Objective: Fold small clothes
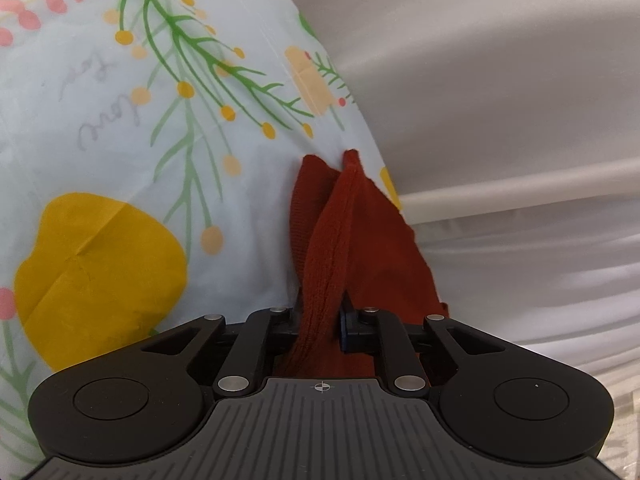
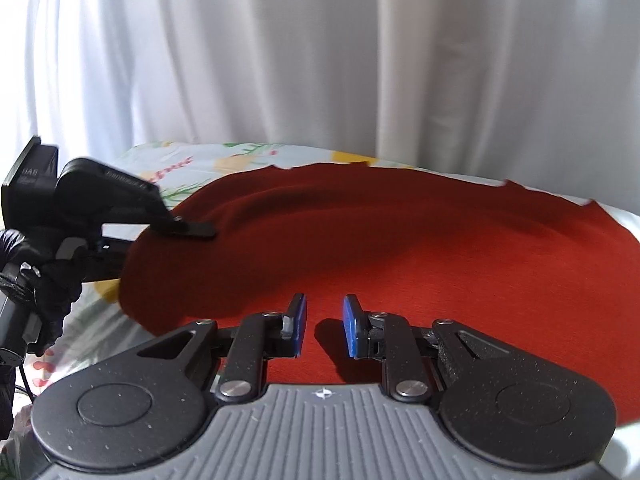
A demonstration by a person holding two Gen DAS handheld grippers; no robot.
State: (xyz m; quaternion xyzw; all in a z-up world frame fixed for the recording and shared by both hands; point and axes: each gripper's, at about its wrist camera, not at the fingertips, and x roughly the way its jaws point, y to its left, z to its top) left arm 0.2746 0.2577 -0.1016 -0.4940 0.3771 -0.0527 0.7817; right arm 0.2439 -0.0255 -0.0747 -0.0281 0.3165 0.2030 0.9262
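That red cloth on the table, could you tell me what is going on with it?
A person is folding a red knit garment on a floral tablecloth, with a handheld gripper in each hand. The left gripper is shut on a bunched edge of the garment at its left side. The right gripper hangs over the middle of the cloth, its jaws apart and nothing between them.

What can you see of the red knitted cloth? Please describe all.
The red knitted cloth is rust-red, with a fine ribbed knit, soft and matte. It lies spread, with gentle wrinkles, on the floral sheet. The left gripper is shut on its bunched edge, lifting it into a ridge. The right gripper hangs over the cloth with a gap between its blue pads, gripping nothing.
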